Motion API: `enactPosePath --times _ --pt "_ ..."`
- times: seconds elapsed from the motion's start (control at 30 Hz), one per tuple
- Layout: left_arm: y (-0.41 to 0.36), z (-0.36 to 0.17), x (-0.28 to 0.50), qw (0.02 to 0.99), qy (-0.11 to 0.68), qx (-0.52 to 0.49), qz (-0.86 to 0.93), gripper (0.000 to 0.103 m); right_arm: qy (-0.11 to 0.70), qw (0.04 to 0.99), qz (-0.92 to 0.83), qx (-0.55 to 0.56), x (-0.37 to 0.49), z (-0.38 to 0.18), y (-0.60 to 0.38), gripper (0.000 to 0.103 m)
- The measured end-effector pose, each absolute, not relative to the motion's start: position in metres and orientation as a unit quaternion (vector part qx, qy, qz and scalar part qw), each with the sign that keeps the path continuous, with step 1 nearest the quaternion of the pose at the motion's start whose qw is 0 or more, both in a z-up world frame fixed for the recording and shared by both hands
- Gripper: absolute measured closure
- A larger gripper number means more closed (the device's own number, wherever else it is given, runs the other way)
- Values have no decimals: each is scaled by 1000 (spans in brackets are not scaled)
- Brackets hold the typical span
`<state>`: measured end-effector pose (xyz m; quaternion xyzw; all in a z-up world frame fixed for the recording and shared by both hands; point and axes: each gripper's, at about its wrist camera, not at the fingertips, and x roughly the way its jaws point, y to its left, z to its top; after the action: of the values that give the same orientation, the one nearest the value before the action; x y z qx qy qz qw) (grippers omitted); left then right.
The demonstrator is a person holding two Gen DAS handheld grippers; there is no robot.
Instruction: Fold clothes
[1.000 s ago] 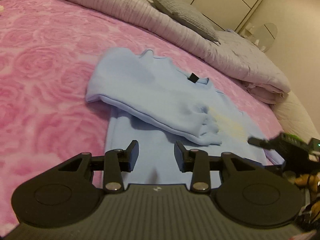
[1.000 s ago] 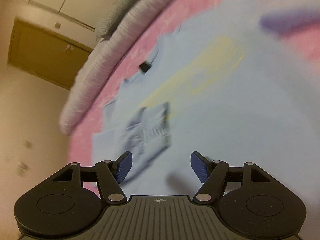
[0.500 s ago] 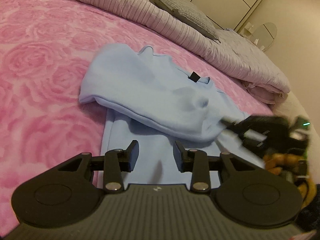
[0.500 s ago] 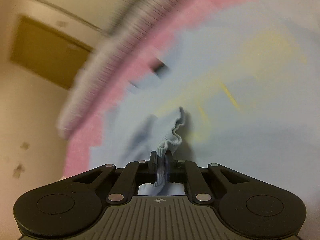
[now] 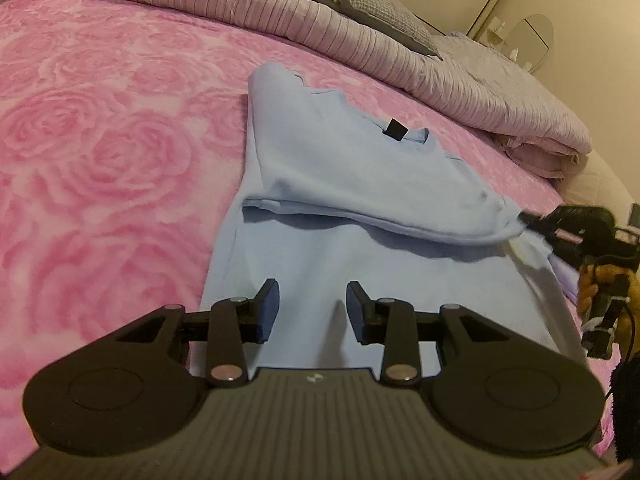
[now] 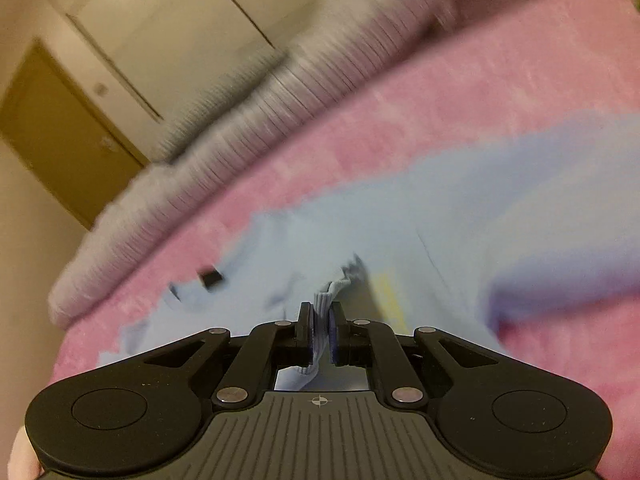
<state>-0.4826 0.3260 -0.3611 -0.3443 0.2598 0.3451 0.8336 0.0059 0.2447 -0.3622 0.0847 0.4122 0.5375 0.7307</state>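
Since earlier: sleeve cuff (image 6: 322, 304) now clamped by right gripper (image 6: 320, 336), drawn across | left gripper (image 5: 312, 308) held wide, empty | sweater (image 5: 360, 208) spread mid-bed (image 5: 100, 140).

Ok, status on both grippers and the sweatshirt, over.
Right gripper shut on sleeve cuff. Left gripper open, above light blue sweatshirt on pink blanket. Nothing in the way.
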Motion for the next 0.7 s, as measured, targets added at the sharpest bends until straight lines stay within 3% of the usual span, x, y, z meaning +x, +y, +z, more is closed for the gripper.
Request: enactPosePath --times 0.07,0.3,0.33,0.43,0.5,0.7 --pt "327 -361 -483 832 260 -346 348 76 414 734 532 80 9 -360 242 96" --pt "328 -361 -483 830 261 -346 350 76 486 730 479 31 21 -383 237 95" --pt "328 -360 -483 830 262 -346 351 76 489 730 477 28 20 -382 234 89" --pt "327 -354 -484 831 256 -346 351 76 464 749 473 9 13 -367 222 89" --pt "328 -352 -483 832 254 -345 354 76 454 749 481 27 11 -360 214 88" --pt "330 -355 -480 825 256 -354 358 76 534 703 454 122 31 -386 230 88"
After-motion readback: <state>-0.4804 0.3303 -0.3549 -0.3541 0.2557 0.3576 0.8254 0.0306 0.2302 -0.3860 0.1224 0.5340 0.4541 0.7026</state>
